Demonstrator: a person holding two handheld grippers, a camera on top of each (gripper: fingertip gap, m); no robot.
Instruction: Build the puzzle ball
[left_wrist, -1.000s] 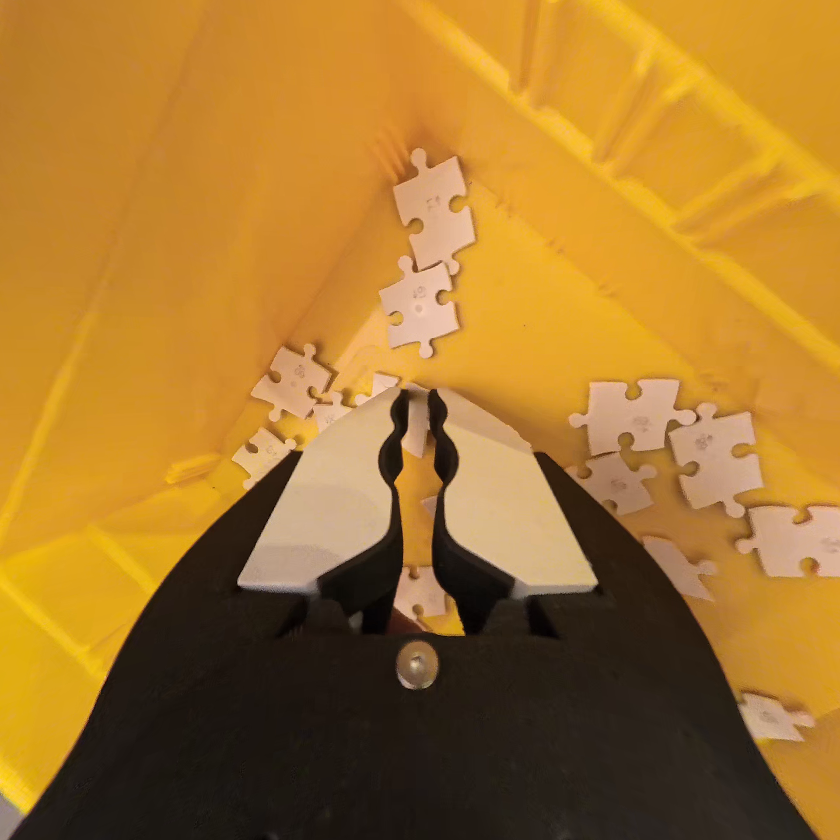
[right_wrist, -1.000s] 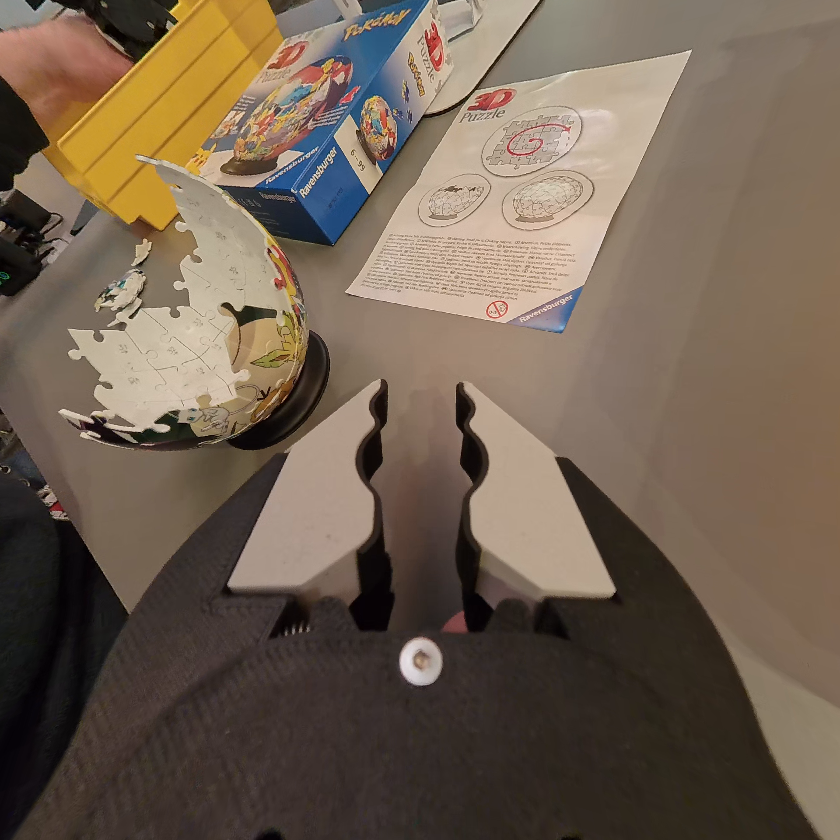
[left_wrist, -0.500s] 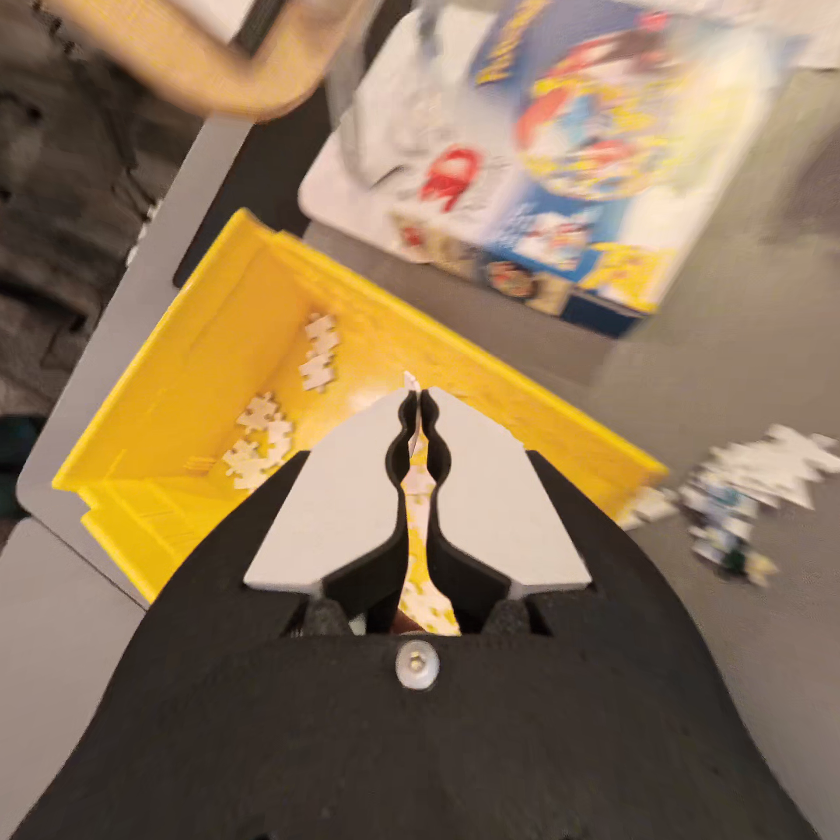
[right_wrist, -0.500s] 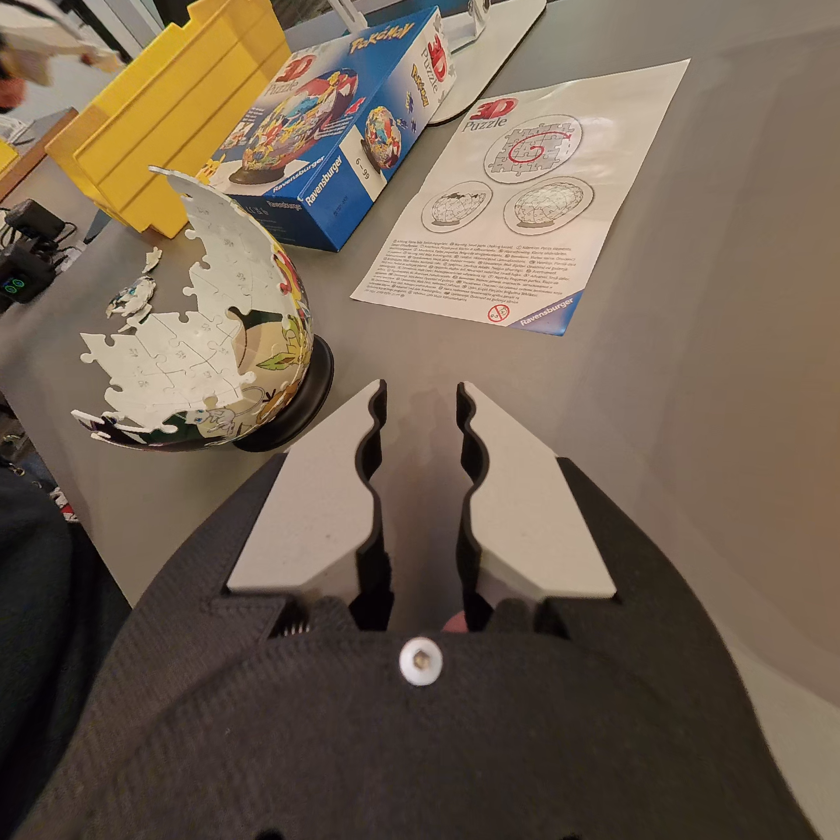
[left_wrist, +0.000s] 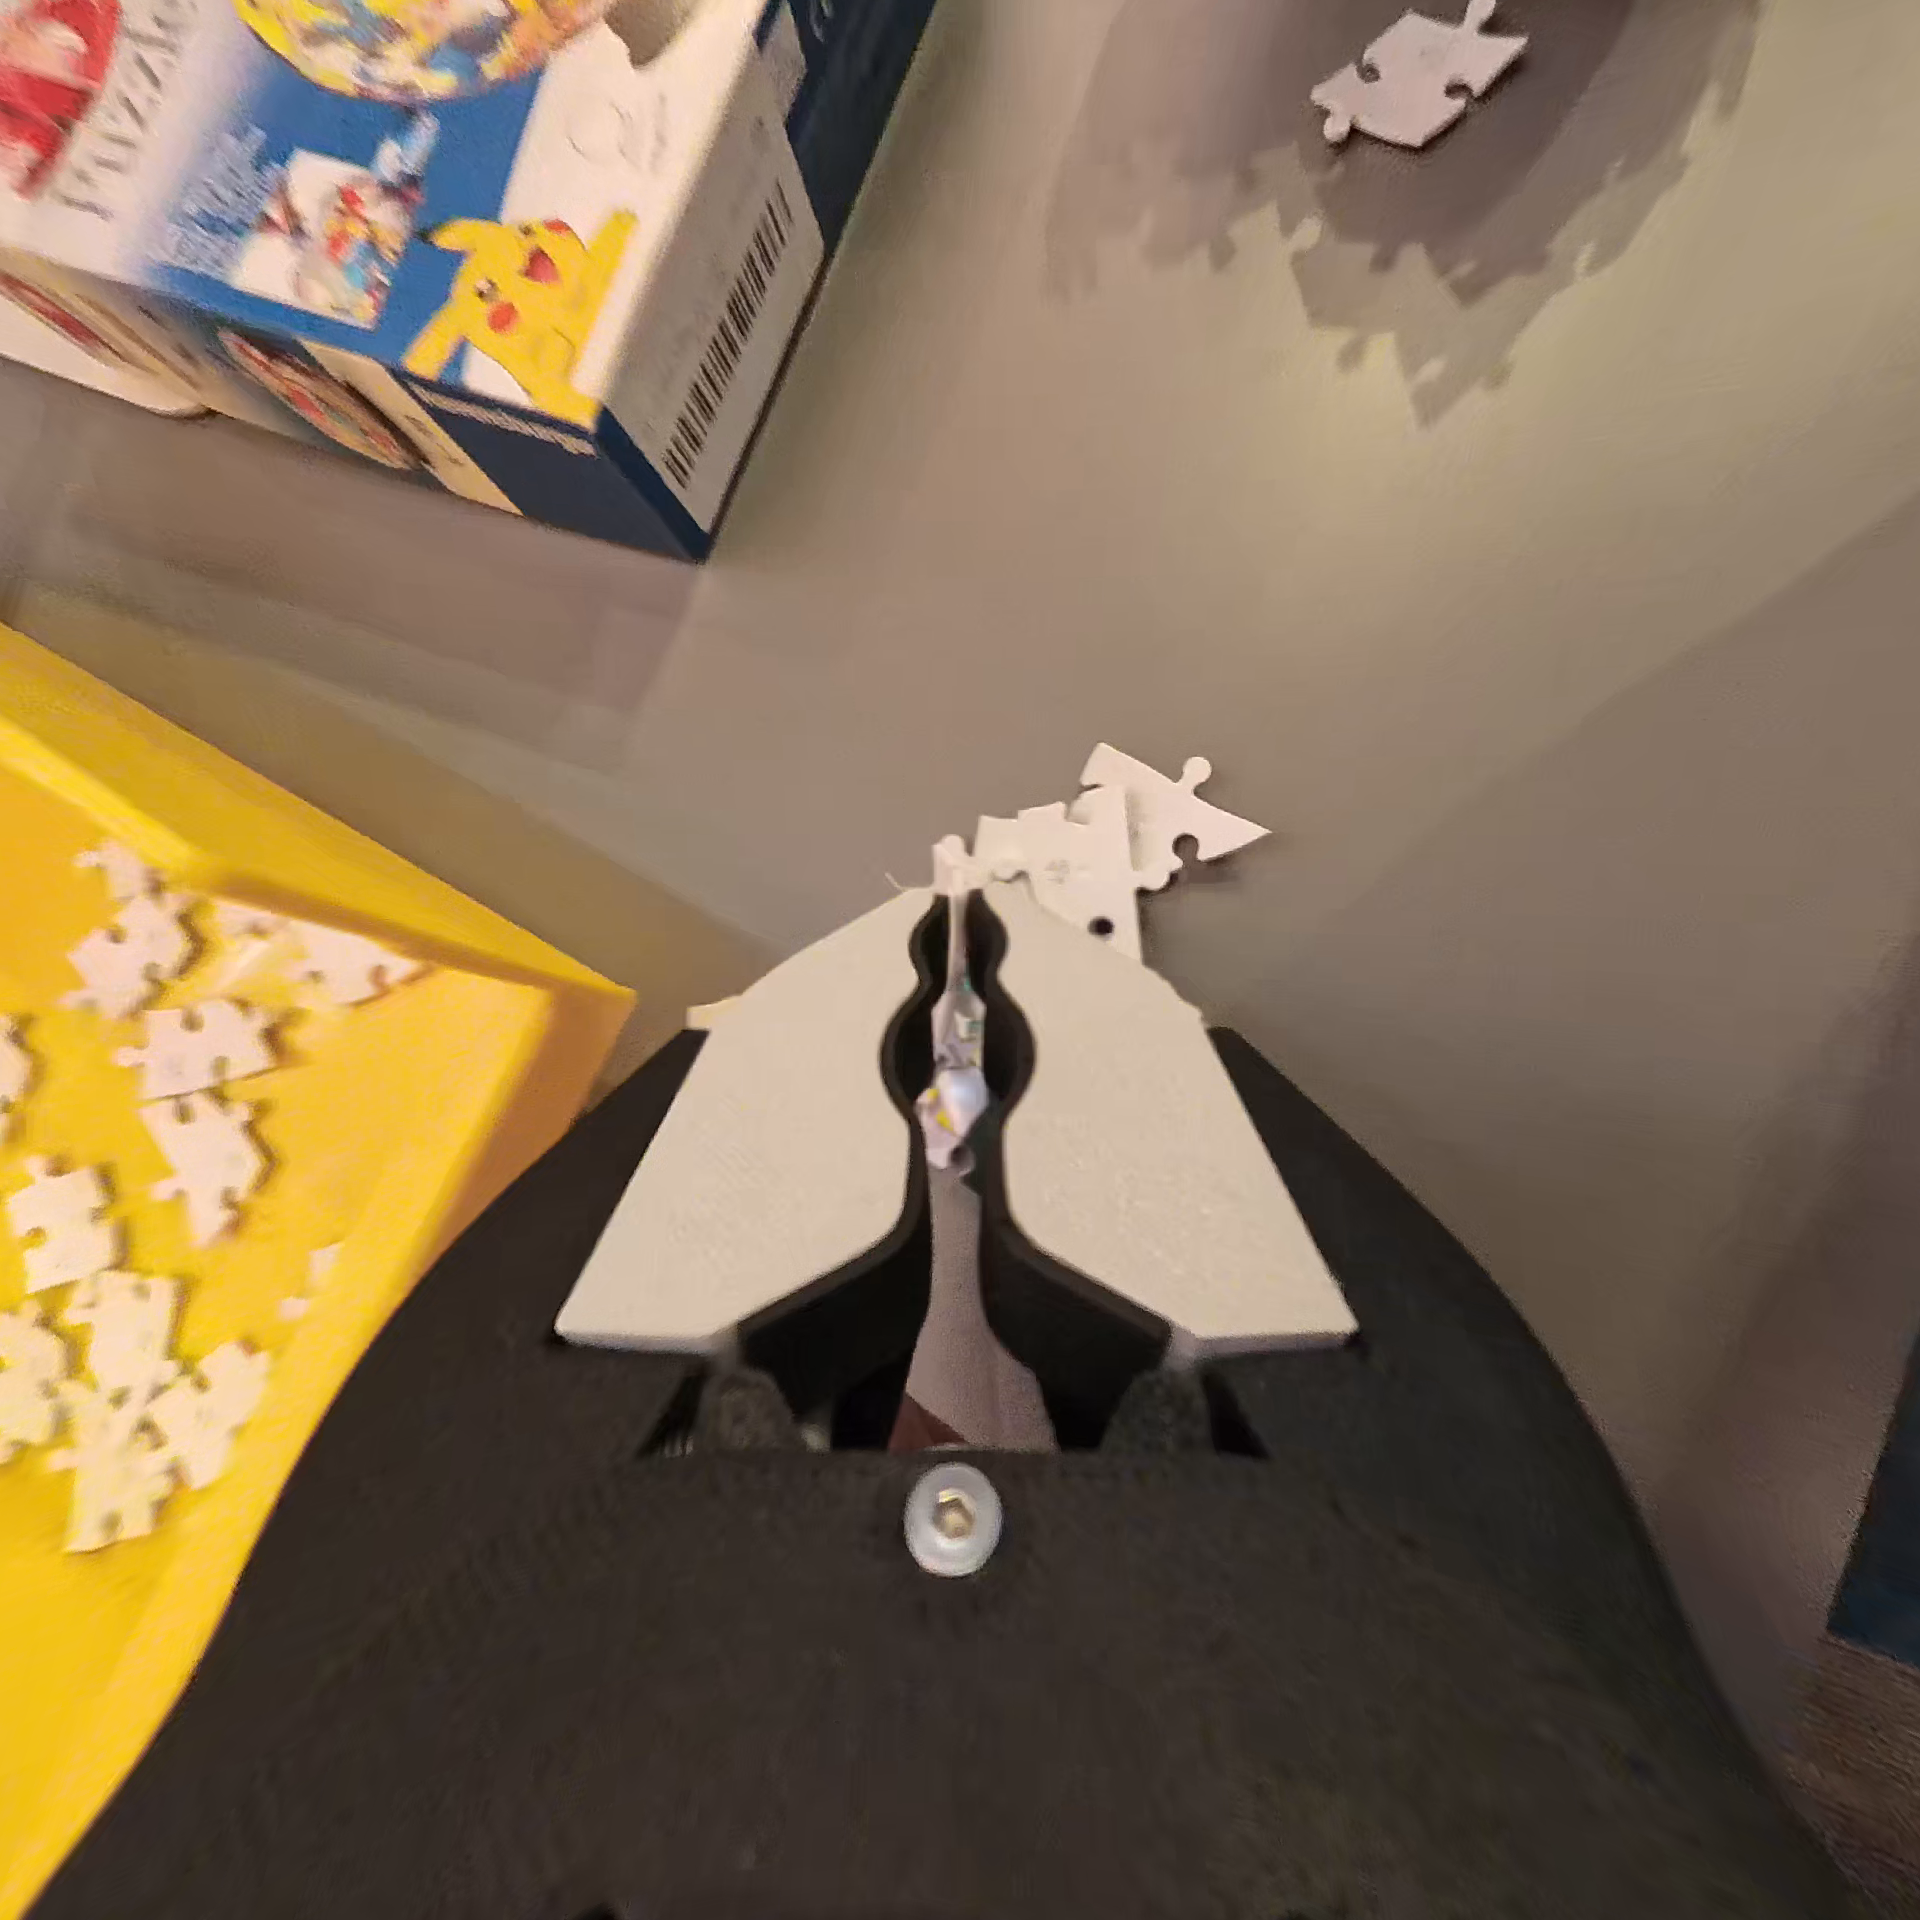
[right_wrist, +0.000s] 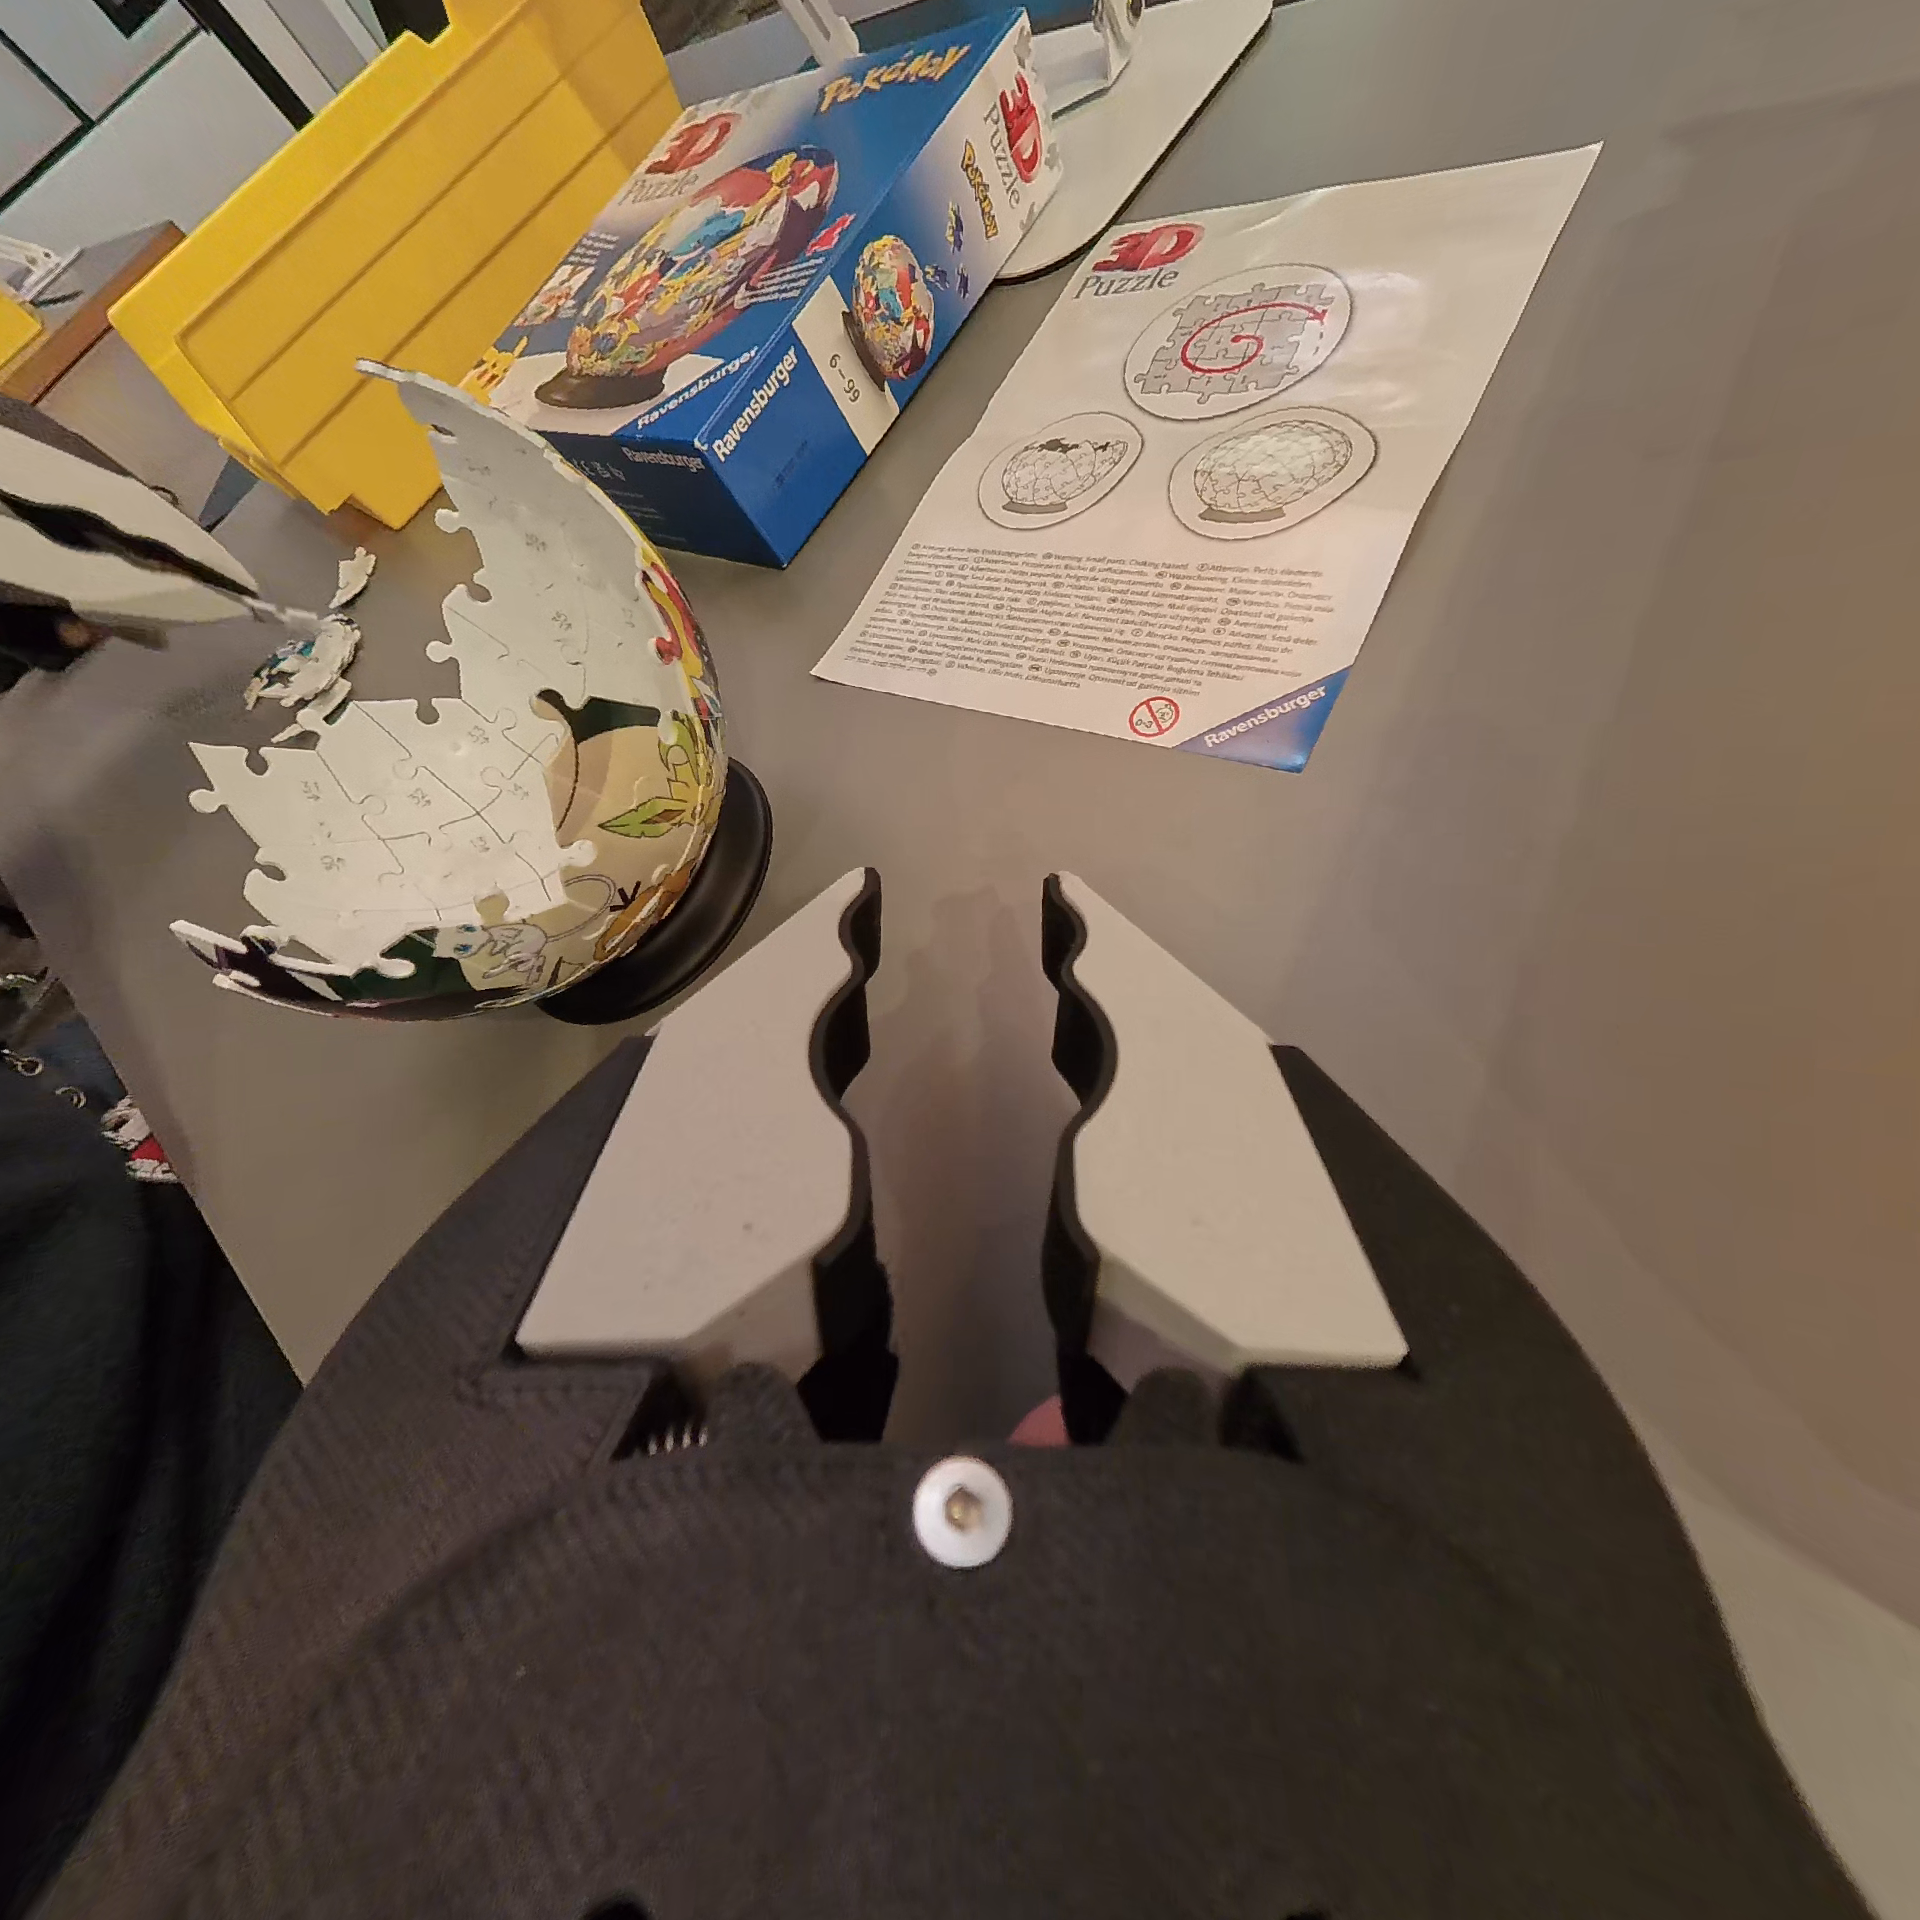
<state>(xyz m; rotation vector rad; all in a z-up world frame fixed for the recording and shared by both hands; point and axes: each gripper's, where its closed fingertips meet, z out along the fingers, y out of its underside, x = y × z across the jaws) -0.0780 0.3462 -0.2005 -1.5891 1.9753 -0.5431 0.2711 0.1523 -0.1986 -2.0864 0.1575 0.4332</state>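
At frame centre, the left tool (left_wrist: 961, 914) pinched a puzzle piece (left_wrist: 954, 1081) edge-on; the half-built ball (right_wrist: 468, 769) sat left of the open, empty right tool (right_wrist: 961, 894).

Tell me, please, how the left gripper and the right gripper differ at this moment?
The left gripper is shut on a puzzle piece, held edge-on; the right gripper is open and empty. The left points at loose joined pieces beside the yellow bin; the right faces bare table beside the half-built ball. Both have grey fingers with wavy black pads.
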